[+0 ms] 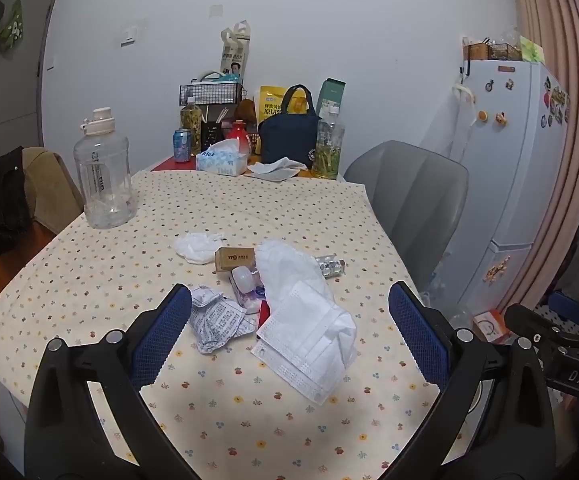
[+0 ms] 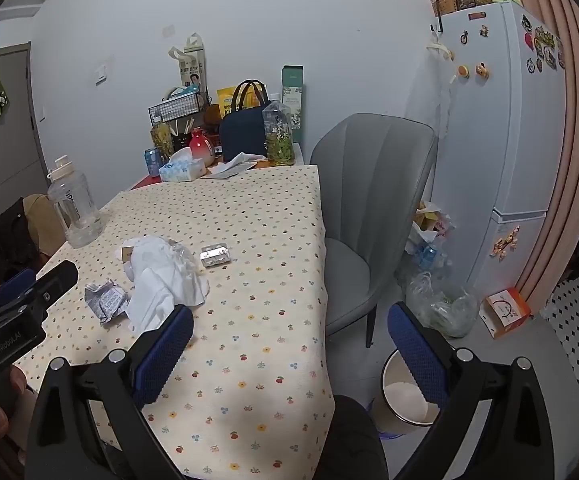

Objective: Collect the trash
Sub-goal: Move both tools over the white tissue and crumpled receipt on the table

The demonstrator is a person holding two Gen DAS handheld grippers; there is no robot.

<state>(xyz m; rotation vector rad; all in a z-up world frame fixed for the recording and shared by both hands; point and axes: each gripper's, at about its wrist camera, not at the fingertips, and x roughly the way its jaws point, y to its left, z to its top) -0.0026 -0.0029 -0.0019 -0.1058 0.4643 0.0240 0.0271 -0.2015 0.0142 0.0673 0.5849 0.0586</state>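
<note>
Trash lies in a heap on the dotted tablecloth point(image 1: 249, 420): a white face mask point(image 1: 309, 344), crumpled printed paper point(image 1: 217, 320), a white tissue wad point(image 1: 195, 246), a small cardboard box point(image 1: 235, 258), a silver blister pack point(image 1: 331, 266) and a small white-capped bottle point(image 1: 245, 276). My left gripper point(image 1: 289, 336) is open and empty, held above the mask and paper. My right gripper point(image 2: 289, 348) is open and empty over the table's right edge; the heap point(image 2: 161, 280) lies to its left and the blister pack point(image 2: 214, 256) ahead. A white bin point(image 2: 405, 396) stands on the floor below it.
A large clear water jug point(image 1: 103, 172) stands at the table's left. A tissue box point(image 1: 221, 160), bottles, a can and a navy bag point(image 1: 287, 132) crowd the far end. A grey chair point(image 2: 369, 208) stands right of the table, with a fridge point(image 2: 501, 140) and plastic bags behind it.
</note>
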